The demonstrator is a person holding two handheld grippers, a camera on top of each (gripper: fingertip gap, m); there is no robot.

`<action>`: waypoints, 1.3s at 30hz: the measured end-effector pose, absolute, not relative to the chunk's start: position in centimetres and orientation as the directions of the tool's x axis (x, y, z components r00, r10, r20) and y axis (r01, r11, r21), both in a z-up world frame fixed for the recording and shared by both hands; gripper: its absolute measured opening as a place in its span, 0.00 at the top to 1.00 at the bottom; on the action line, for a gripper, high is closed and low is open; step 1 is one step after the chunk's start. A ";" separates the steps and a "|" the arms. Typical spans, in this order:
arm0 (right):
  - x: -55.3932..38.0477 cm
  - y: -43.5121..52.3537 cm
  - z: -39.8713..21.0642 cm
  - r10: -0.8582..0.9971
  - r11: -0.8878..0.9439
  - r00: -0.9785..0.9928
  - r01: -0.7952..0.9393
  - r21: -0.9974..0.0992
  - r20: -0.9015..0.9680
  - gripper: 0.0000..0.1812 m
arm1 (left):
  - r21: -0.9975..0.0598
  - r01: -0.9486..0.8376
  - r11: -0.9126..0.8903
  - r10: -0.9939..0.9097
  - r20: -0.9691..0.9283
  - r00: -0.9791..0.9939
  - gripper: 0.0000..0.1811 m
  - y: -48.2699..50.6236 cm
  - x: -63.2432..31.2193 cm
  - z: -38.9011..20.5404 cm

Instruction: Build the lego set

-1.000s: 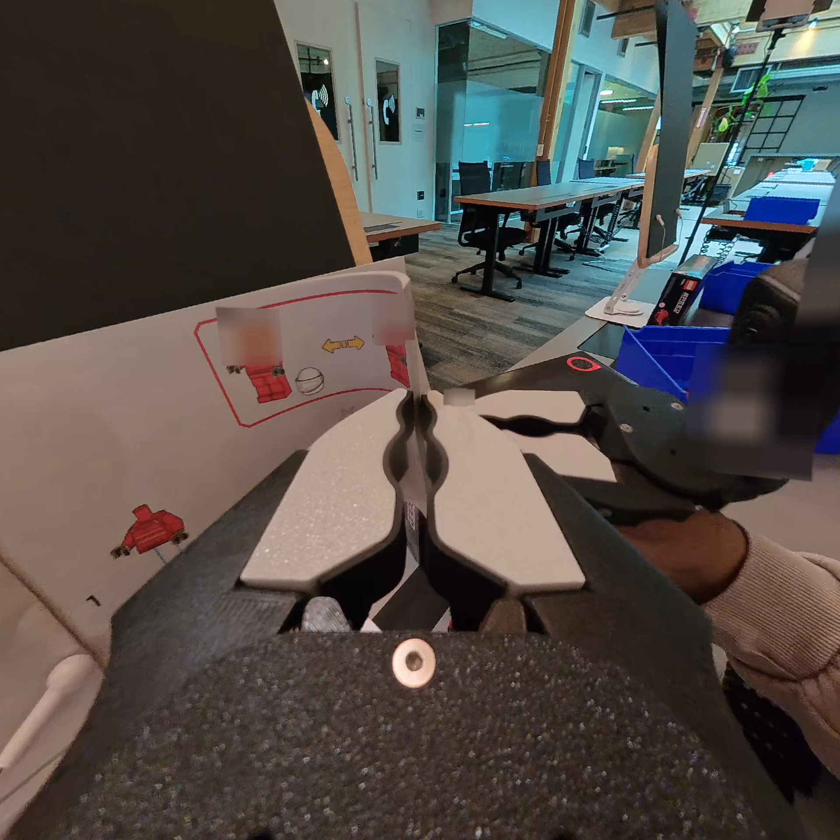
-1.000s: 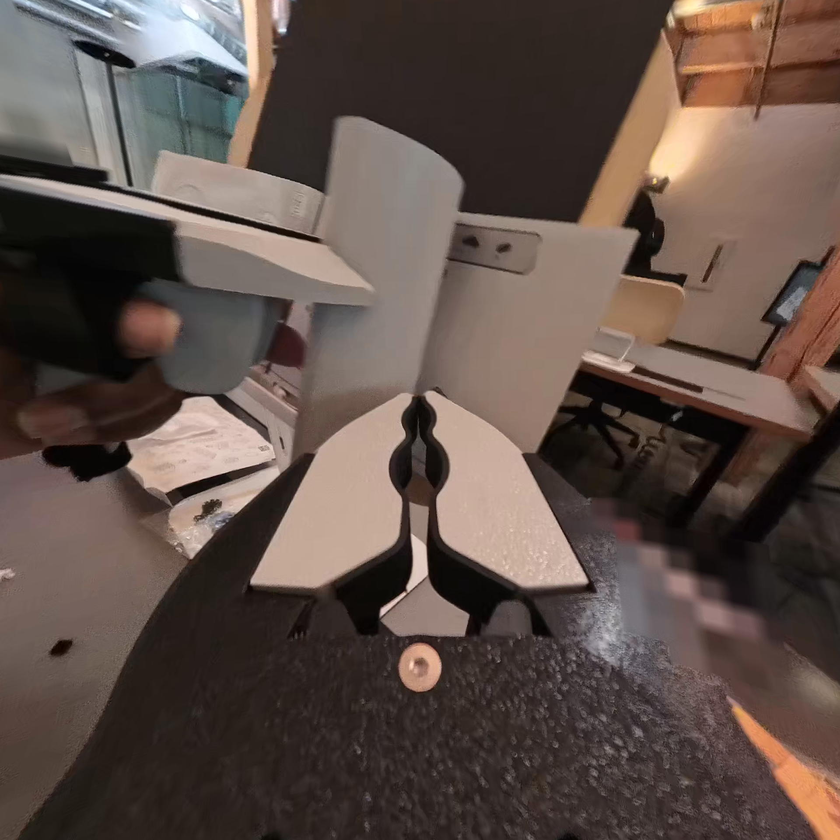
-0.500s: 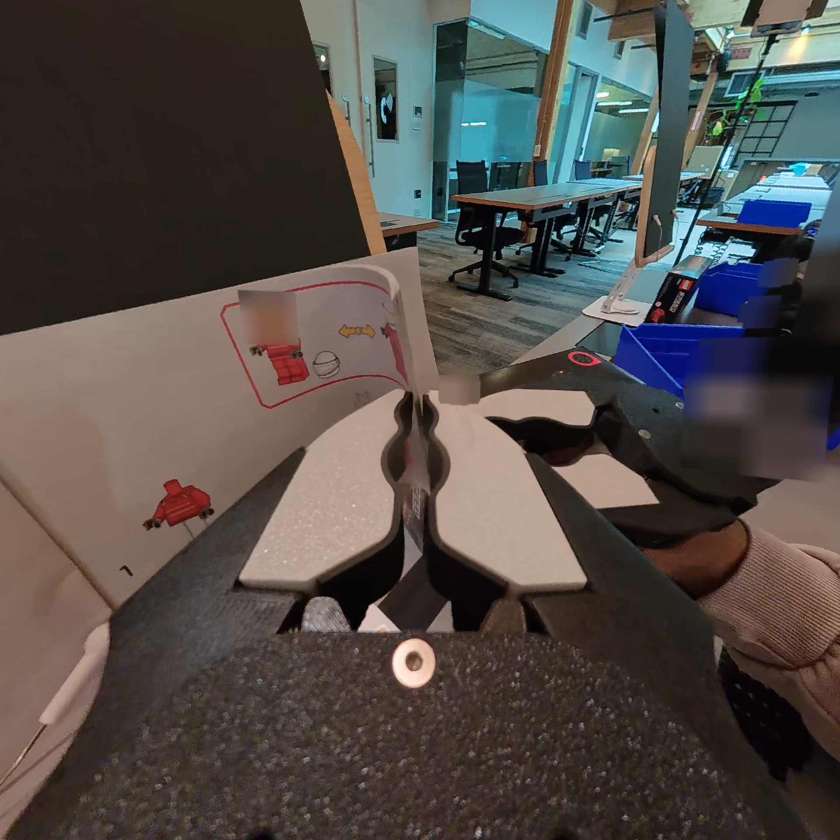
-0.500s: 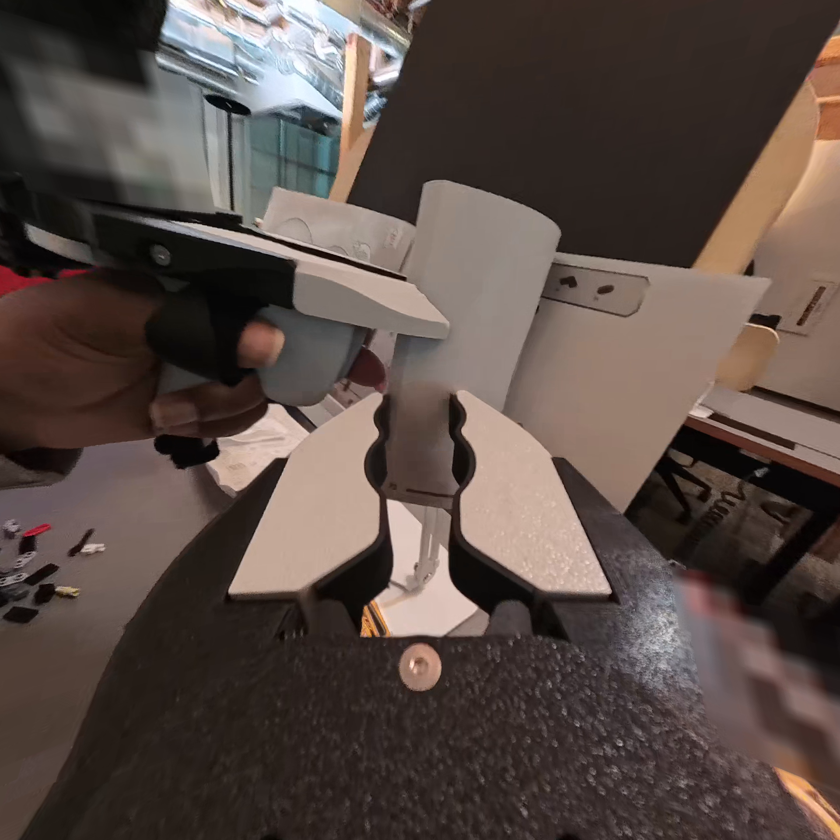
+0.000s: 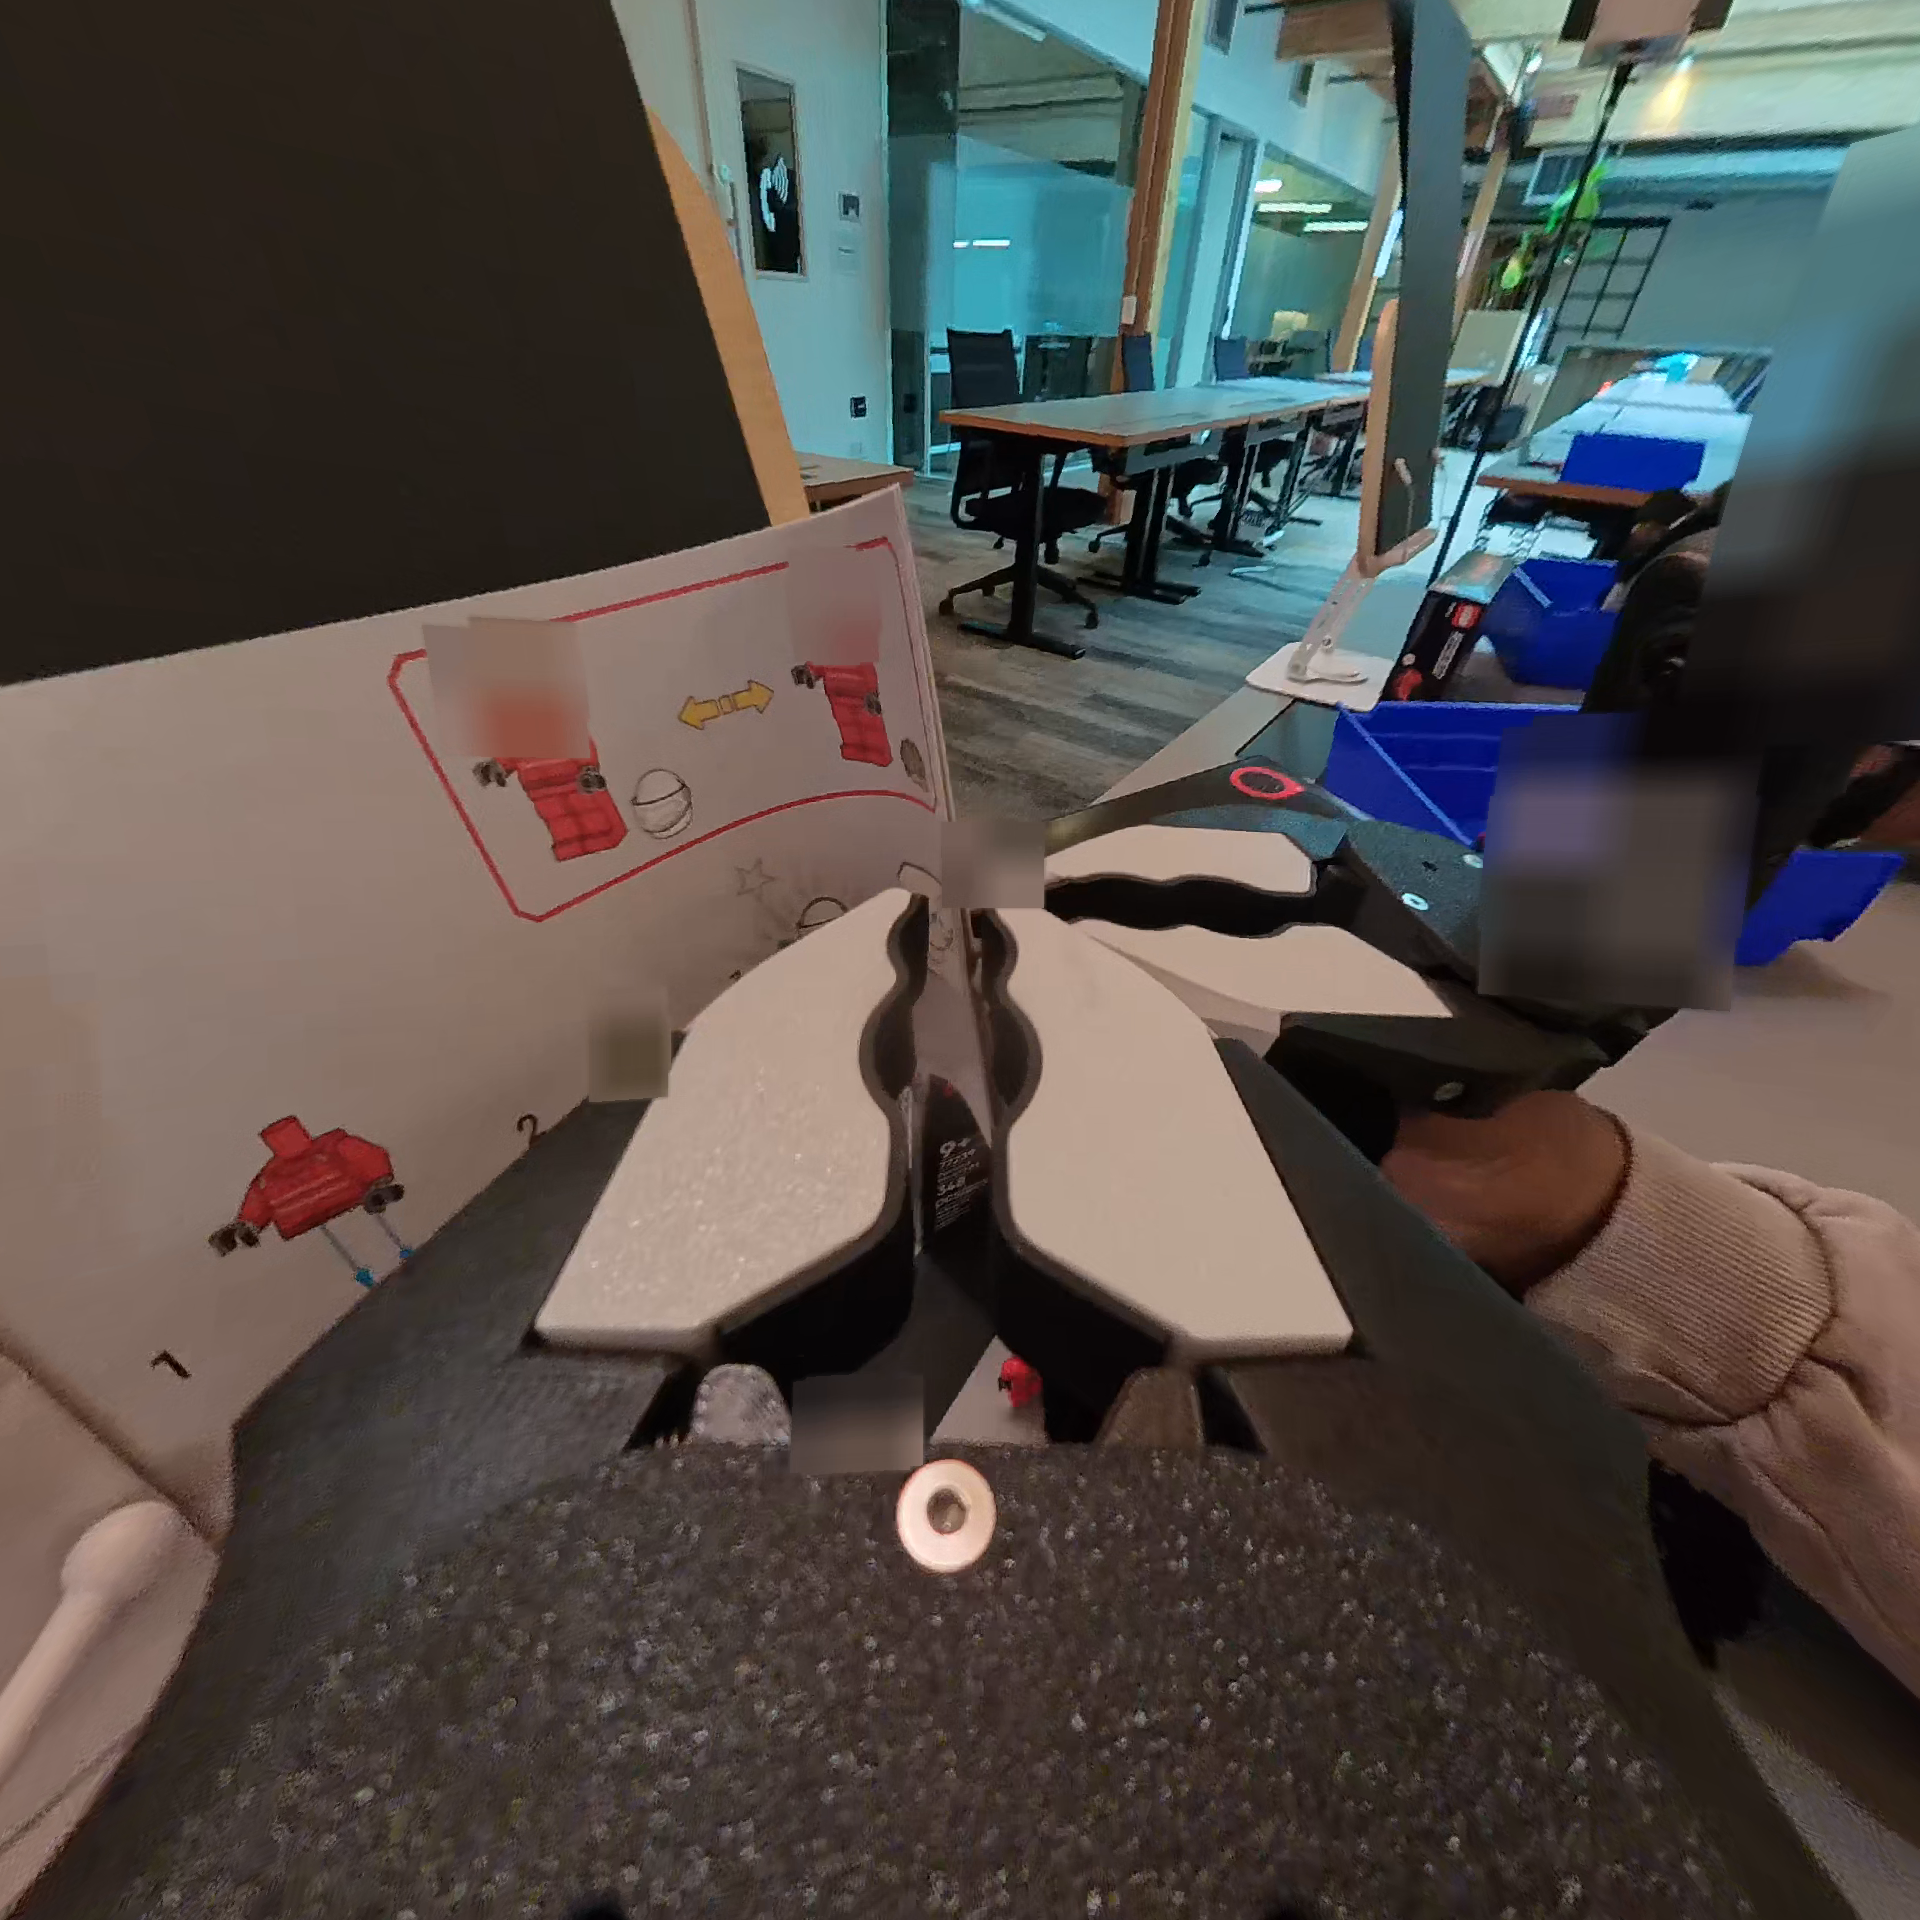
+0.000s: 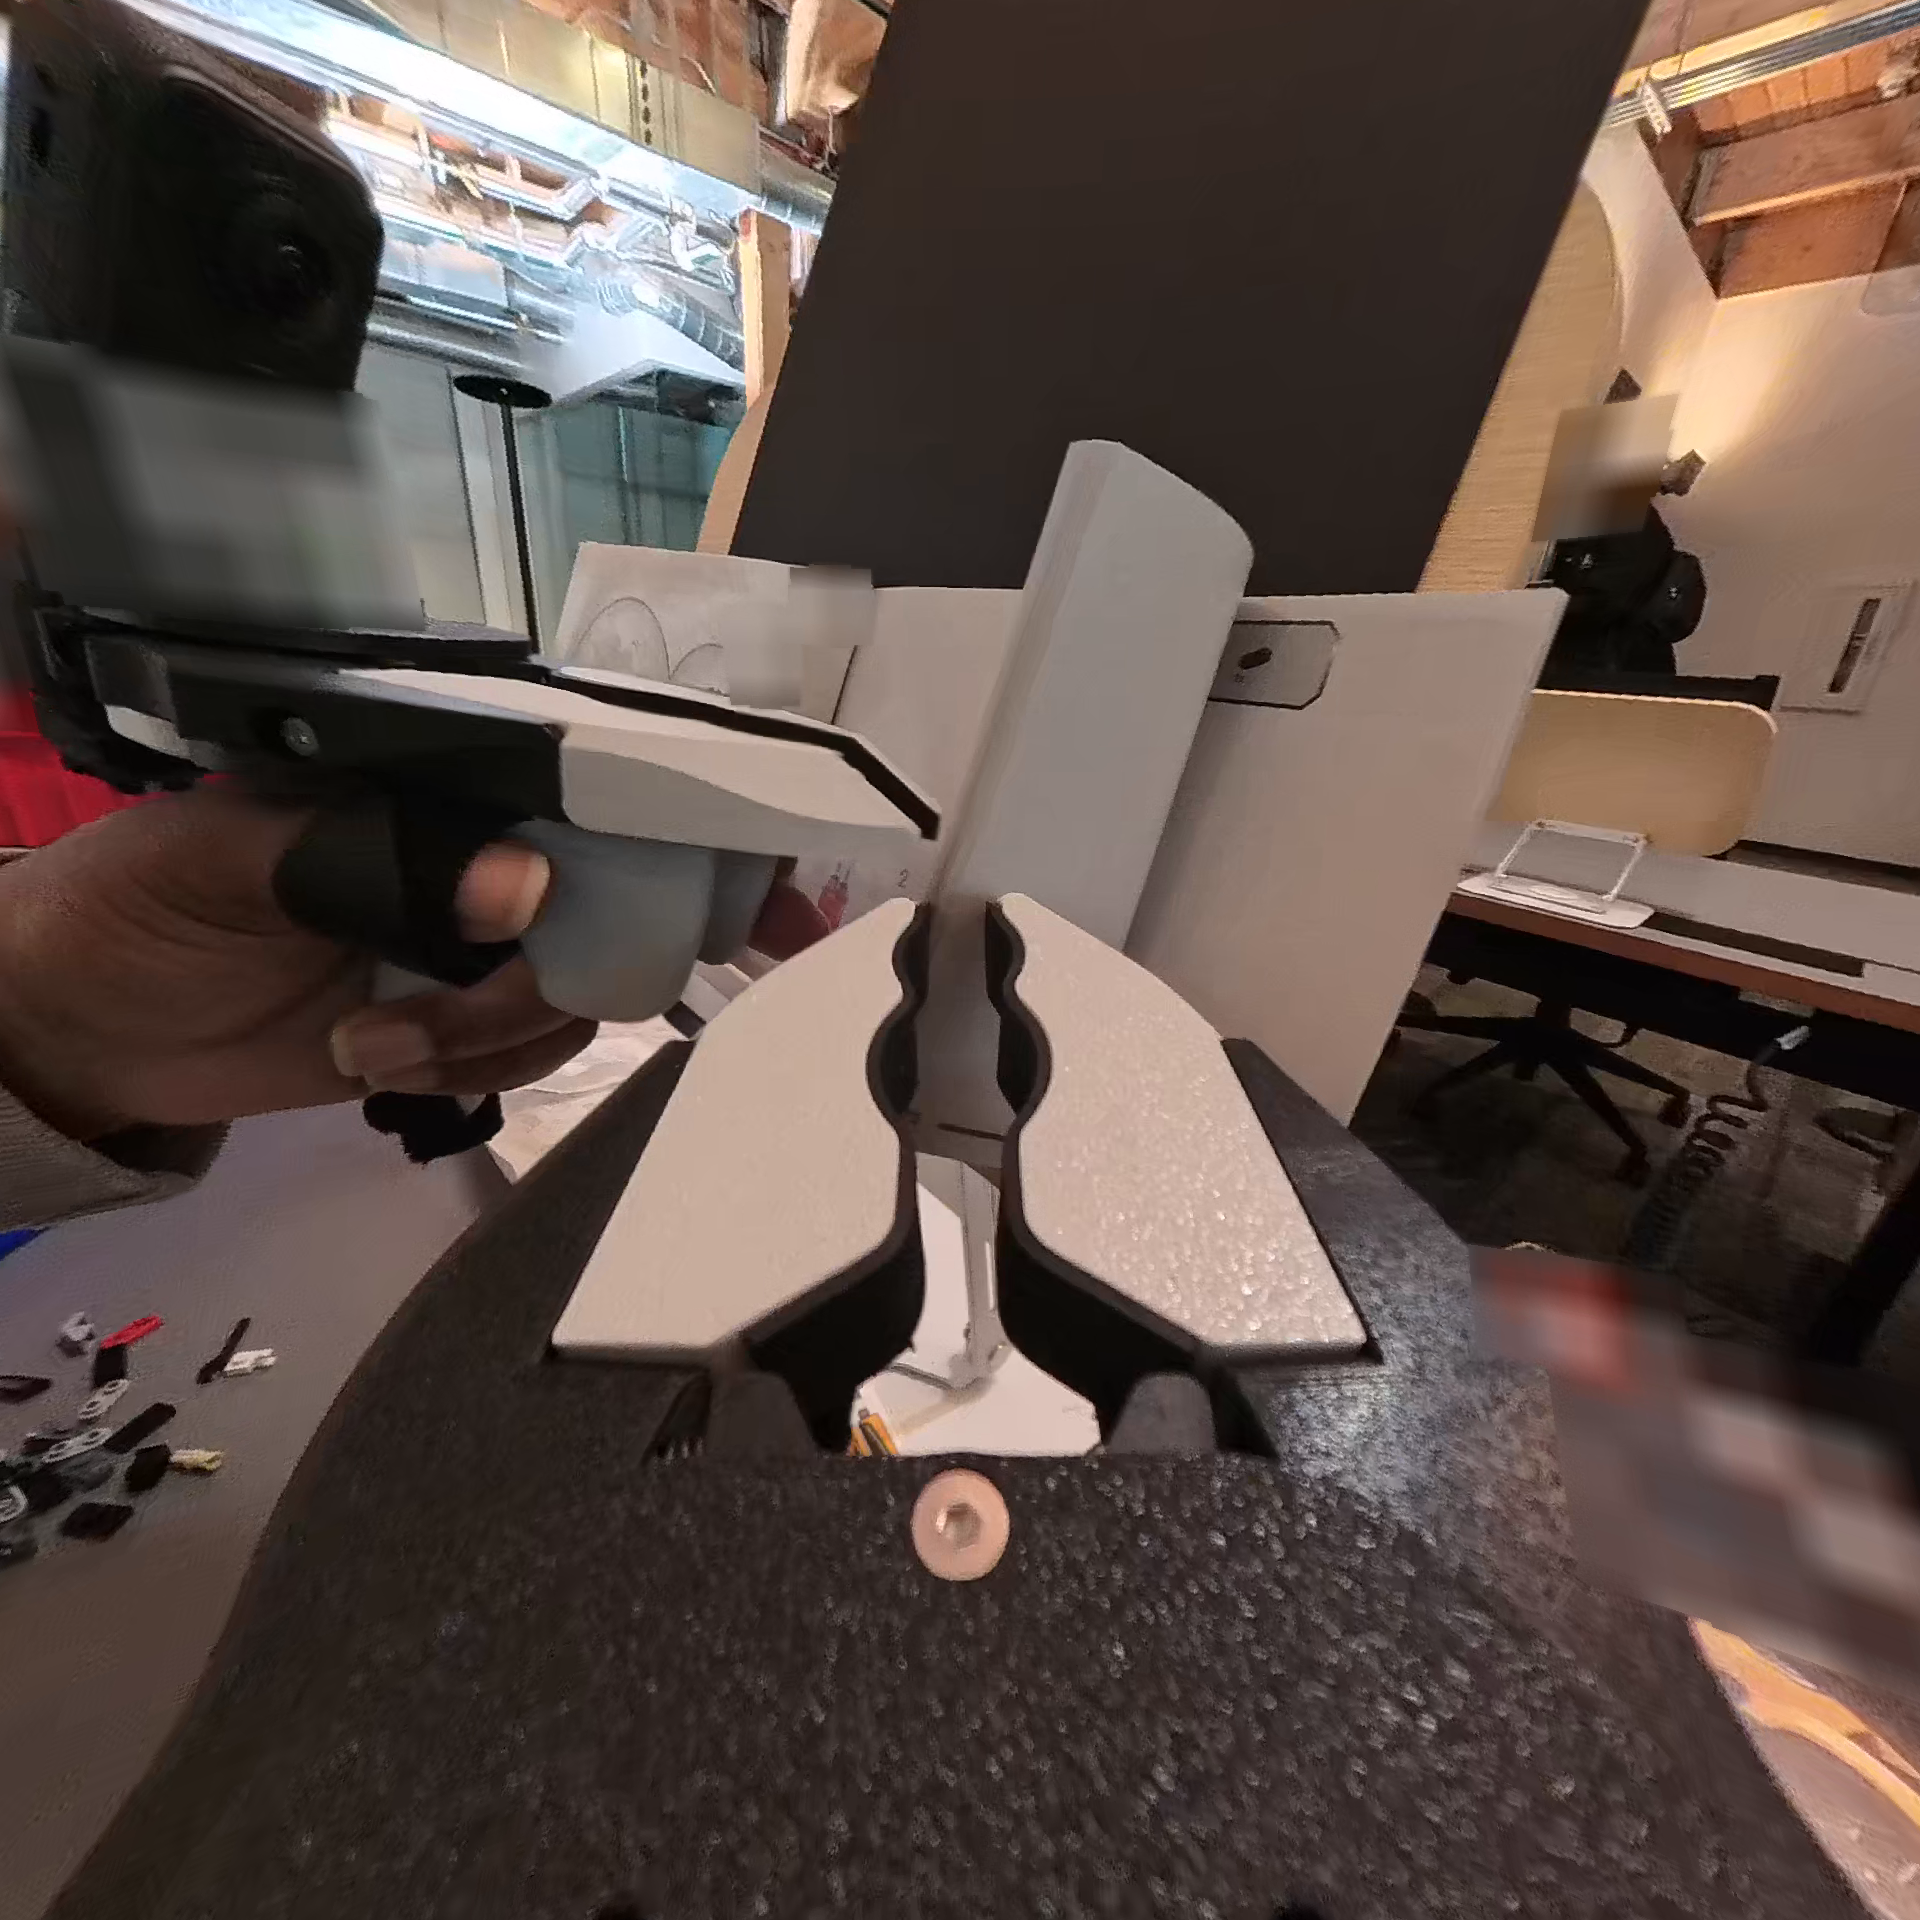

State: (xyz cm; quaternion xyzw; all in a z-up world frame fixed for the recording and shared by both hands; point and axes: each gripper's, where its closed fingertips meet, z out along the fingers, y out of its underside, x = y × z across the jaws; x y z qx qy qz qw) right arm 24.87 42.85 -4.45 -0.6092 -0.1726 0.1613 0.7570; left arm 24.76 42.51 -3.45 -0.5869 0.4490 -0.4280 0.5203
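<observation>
A white paper Lego instruction booklet (image 5: 312, 935) with red figure drawings is held upright above the grey table (image 6: 208, 1299). The left gripper (image 5: 948, 925) is clamped on its edge; the right gripper (image 6: 951, 914), jaws narrowly apart, straddles a curled page (image 6: 1101, 707). Small loose Lego pieces (image 6: 94, 1423) lie at 8 o'clock.

The lower part of the instruction booklet (image 5: 343, 935) is covered by the left gripper (image 5: 948, 925) body, and its left side is cut off by the frame edge. Whether the page edge is actually pinched there can't really be made out. In the right wrist view, the curled page (image 6: 1101, 686) runs between the right gripper (image 6: 951, 914) fingers, contact unclear. The loose lego pieces (image 6: 94, 1423) at the left edge are too small to be identified, partly cropped too.
</observation>
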 end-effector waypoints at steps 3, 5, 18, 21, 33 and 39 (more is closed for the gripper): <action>24.9 42.8 -4.5 0.462 0.204 0.885 -0.044 -0.978 0.057 0.95 | -0.994 -0.098 -0.051 -0.973 0.027 0.229 0.97 42.6 25.2 -3.7; 25.0 42.8 -4.6 0.465 0.199 0.884 -0.051 -0.979 0.049 0.95 | -0.993 -0.097 -0.062 -0.974 0.039 0.223 0.99 42.7 25.4 -3.8; 26.3 42.8 -4.8 0.460 0.180 0.888 -0.077 -0.981 0.015 0.94 | -0.989 -0.072 -0.131 -0.982 0.119 0.150 1.00 42.6 25.1 -4.4; 27.0 43.0 -5.0 0.427 0.176 0.904 -0.053 -0.983 0.027 0.94 | -0.989 -0.077 -0.124 -0.982 0.112 0.153 1.00 42.8 24.9 -4.6; 27.2 41.1 -1.8 0.324 0.270 0.928 0.098 -0.958 0.186 0.86 | -0.989 -0.069 -0.132 -0.983 0.122 0.138 1.00 42.7 25.0 -4.6; 26.0 43.6 -6.0 0.405 0.128 0.908 0.057 -0.990 0.105 0.81 | -0.987 -0.055 -0.151 -0.981 0.143 0.131 1.00 42.9 25.0 -4.4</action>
